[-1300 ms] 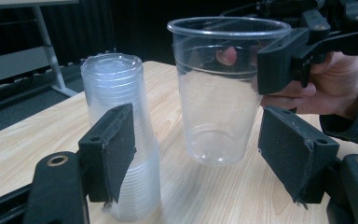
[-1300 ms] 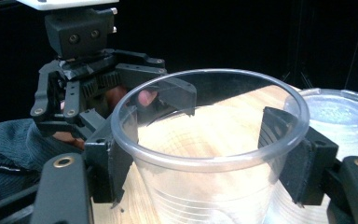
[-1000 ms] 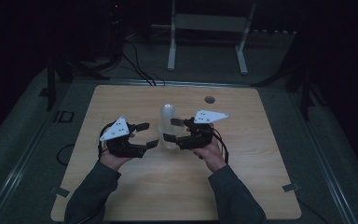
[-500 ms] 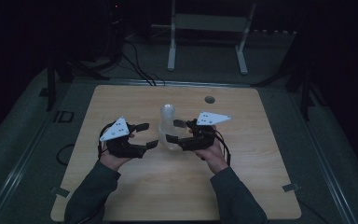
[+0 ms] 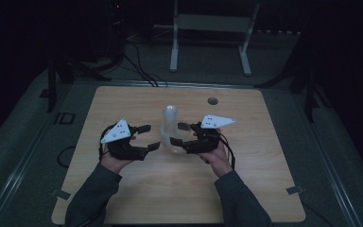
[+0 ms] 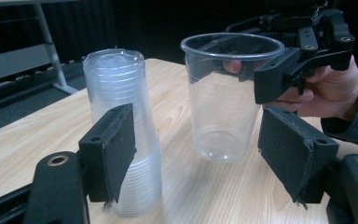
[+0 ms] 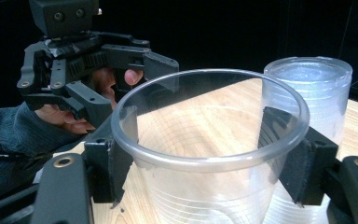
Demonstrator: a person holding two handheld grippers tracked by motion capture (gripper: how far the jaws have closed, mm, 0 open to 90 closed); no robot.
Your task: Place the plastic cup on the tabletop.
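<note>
Right gripper clamped on clear cup, beside cup stack; left gripper agape, empty, opposite.

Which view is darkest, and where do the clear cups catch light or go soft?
High view: dim overall, room nearly black, stack of cups a pale smear. Left gripper view: brighter, single cup sharp, rim glinting. Right gripper view: the cup's near rim slightly soft, the table seen through its wall.

"id" on the floor
</note>
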